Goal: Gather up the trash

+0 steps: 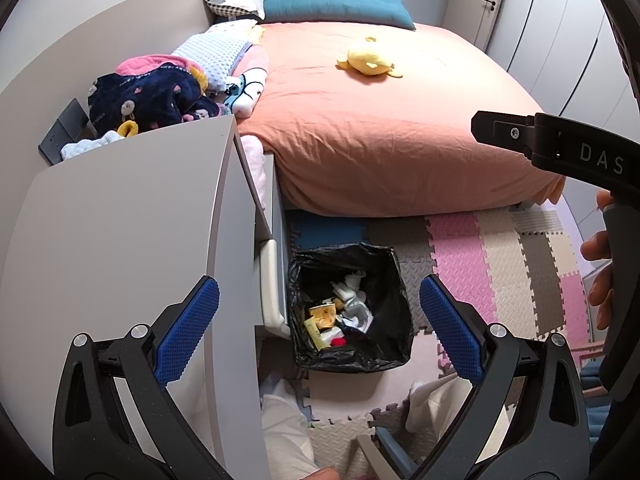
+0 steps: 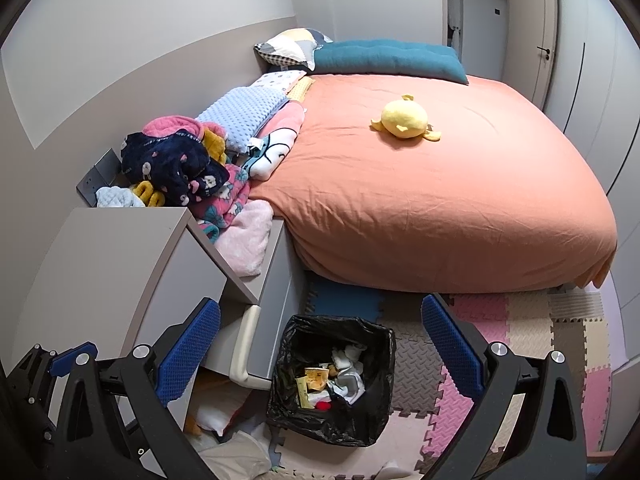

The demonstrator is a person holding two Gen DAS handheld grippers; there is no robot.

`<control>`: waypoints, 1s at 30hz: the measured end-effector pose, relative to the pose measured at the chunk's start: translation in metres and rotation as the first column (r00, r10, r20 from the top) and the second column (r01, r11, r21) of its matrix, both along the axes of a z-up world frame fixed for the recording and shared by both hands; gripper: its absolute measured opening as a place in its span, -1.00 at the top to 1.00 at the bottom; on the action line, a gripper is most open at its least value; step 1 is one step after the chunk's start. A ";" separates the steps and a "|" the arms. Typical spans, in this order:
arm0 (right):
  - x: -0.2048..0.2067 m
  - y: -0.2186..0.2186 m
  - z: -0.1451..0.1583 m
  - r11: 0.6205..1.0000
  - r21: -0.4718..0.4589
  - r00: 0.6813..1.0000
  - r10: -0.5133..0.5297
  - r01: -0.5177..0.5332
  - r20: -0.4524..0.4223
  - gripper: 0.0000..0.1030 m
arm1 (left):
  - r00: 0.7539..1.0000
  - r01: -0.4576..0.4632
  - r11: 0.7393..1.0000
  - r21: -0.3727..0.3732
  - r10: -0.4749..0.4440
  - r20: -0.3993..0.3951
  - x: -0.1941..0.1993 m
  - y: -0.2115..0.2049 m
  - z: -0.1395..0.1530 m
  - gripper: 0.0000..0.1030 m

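I held both the left gripper (image 1: 319,314) and right gripper (image 2: 320,342) wide apart, empty, above the lined bin (image 2: 370,424) of trash (image 2: 330,384).

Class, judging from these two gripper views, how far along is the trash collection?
Done: the black-lined bin already holds wrappers and tissues. In hand: nothing; the left gripper and right gripper are both open and empty above it. Left: no loose trash is clearly visible; the bed carries only a yellow plush.
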State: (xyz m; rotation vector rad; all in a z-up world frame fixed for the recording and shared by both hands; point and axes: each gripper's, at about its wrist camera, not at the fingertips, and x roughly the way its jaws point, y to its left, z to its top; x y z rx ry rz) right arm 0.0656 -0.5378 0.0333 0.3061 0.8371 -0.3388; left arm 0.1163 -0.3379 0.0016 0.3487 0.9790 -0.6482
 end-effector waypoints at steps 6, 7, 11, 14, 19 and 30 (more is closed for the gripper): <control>-0.001 0.001 0.002 1.000 0.000 1.000 0.010 -0.010 0.000 -0.95 | 1.000 0.007 1.000 -0.019 -0.007 0.011 -0.001 0.004 0.006 -0.88; -0.001 0.002 0.002 1.000 0.001 1.000 0.009 -0.009 0.002 -0.95 | 1.000 0.009 1.000 -0.020 -0.009 0.015 -0.002 0.004 0.007 -0.88; -0.001 0.002 0.002 1.000 0.003 1.000 0.009 -0.009 0.001 -0.95 | 1.000 0.017 1.000 -0.017 -0.016 0.026 -0.005 0.002 0.009 -0.88; 0.000 0.002 0.002 1.000 0.000 1.000 0.010 -0.010 0.000 -0.95 | 1.000 0.016 1.000 -0.018 -0.015 0.025 -0.005 0.002 0.008 -0.87; -0.001 0.002 0.002 1.000 0.000 1.000 0.010 -0.010 0.000 -0.95 | 1.000 0.016 0.999 -0.030 -0.016 0.017 -0.005 0.004 0.008 -0.87; -0.002 0.004 0.002 1.000 0.003 1.000 0.016 -0.016 -0.002 -0.95 | 1.000 0.005 1.000 -0.027 -0.004 0.027 -0.004 0.006 0.008 -0.87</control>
